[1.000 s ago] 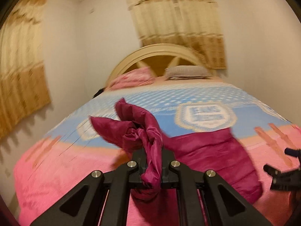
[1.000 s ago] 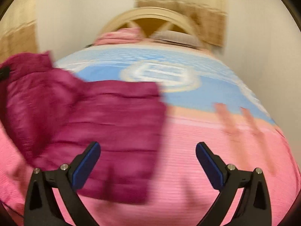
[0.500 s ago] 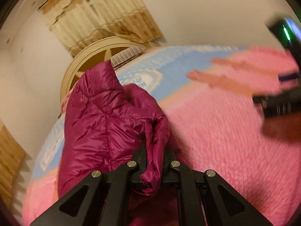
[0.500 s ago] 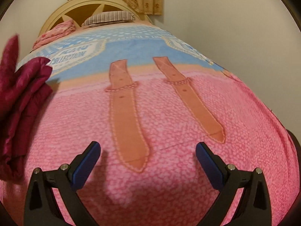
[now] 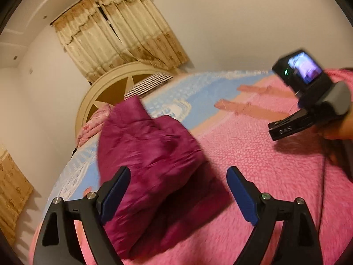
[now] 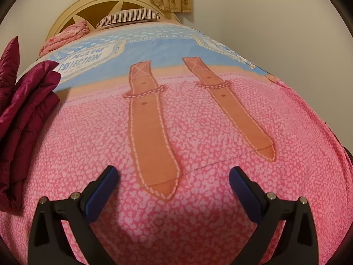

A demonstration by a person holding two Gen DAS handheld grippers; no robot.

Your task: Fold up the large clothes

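Spreading across both views, the bed (image 6: 198, 198) fills most of the room, its pink speckled blanket printed with two tan straps (image 6: 152, 132) and a blue band toward the cream wheel-shaped headboard (image 5: 103, 97), where a striped pillow (image 6: 130, 17) and a pink one (image 6: 66, 35) lie; gold curtains (image 5: 119, 37) hang on the plain wall behind. On that blanket sits the task's garment, a magenta puffer jacket (image 5: 152, 161), heaped in a thick, rumpled bundle on the left side of the bed, its edge also showing at the left of the right wrist view (image 6: 24, 119). The step in hand looks like a release at the end of a fold: the left gripper (image 5: 178, 190) has its blue-padded jaws opening wide, with the jacket lying between and beyond them but neither pad pressing on it. The right gripper (image 6: 174, 190) hangs over bare blanket well apart from the jacket, fingers spread with nothing between them; from the left wrist view its body and small lit screen (image 5: 308, 92) show to the right, held in a person's hand. The bundle seems lumpy rather than flat, so the next move probably calls for both grippers to find a clear hem or edge and either square up the pile or take a further fold, gripping enough of the slippery padded fabric that it does not slide free.
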